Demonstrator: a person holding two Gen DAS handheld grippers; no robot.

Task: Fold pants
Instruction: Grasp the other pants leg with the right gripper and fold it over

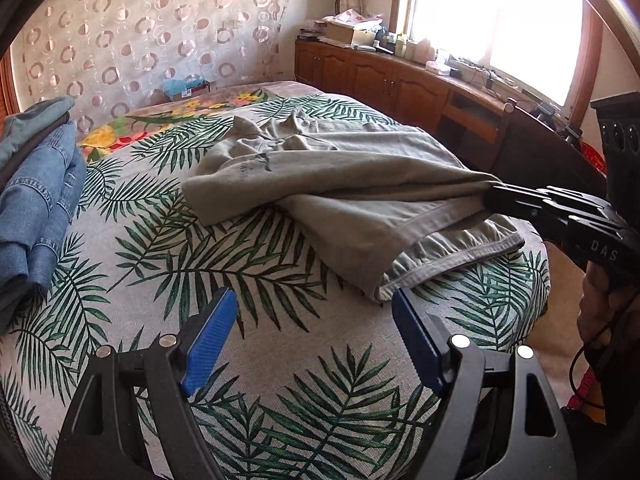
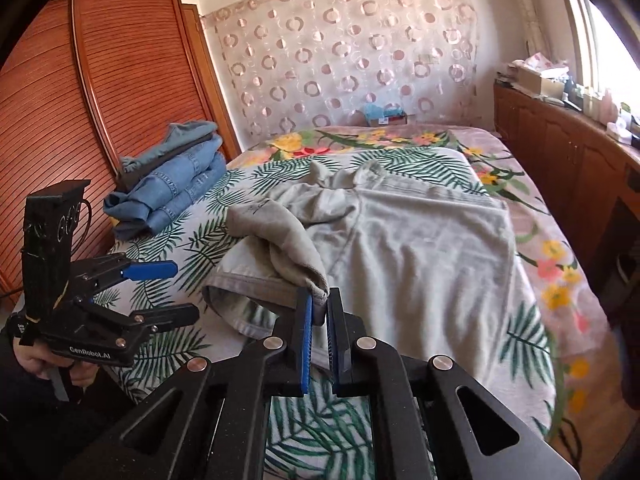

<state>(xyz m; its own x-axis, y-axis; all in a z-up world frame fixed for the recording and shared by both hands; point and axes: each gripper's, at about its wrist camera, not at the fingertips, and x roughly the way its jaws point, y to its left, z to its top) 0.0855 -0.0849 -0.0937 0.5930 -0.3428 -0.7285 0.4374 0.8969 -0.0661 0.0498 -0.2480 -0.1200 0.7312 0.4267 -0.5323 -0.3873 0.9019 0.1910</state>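
- Pants (image 2: 400, 240): grey-green pair lying on the leaf-print bed cover (image 1: 248, 264), waistband end far from both tongs, leg ends near them.
- Right tongs (image 2: 319, 304): closed to a narrow gap, pinching a bunched edge of one pant leg, which hangs raised off the lower layer.
- Left tongs (image 1: 314, 324): jaws wide, holding nothing; the hem of the lower leg lies just ahead of the right-hand pad.
- Step in hand, by judgement: carrying the gripped leg over to lay it on the other leg.
- Keep the right tongs clamped until the fabric is set down; a thin pinch near the edge can slip if pulled hard.
- Lift only enough to clear the lower layer, then move across the garment so the seams line up.
- Use the left tongs to pin or grip the free hem, preventing the lower leg from dragging.
- Stack of folded jeans (image 2: 176, 176): well to the left of both tongs; keep the pants clear of it.
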